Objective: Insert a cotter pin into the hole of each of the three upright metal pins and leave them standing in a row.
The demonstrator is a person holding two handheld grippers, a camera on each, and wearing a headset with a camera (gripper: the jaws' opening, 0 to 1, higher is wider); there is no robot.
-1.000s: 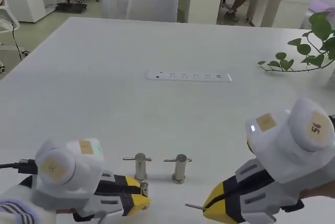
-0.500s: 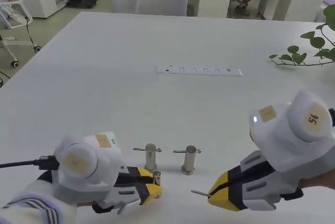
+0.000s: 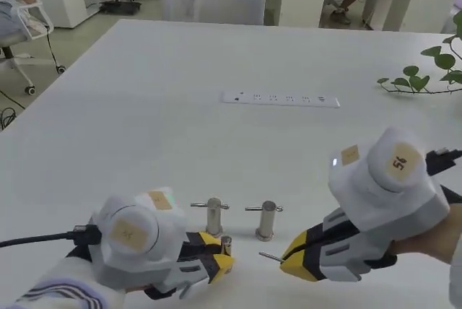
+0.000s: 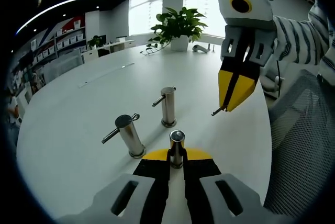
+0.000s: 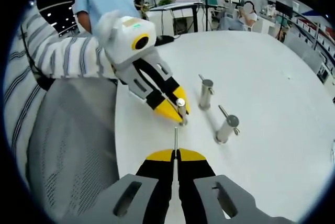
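Left tongs [image 3: 222, 257] gripped an upright metal pin [image 3: 226, 242] on the counter [image 3: 216, 143]; right tongs [image 3: 286, 263] pinched a cotter pin [image 3: 268, 256] beside it

Opposed close gripper views, same pins [image 4: 168, 106]

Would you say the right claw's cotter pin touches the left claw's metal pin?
Apart: the left gripper view shows table between cotter pin and metal pin.
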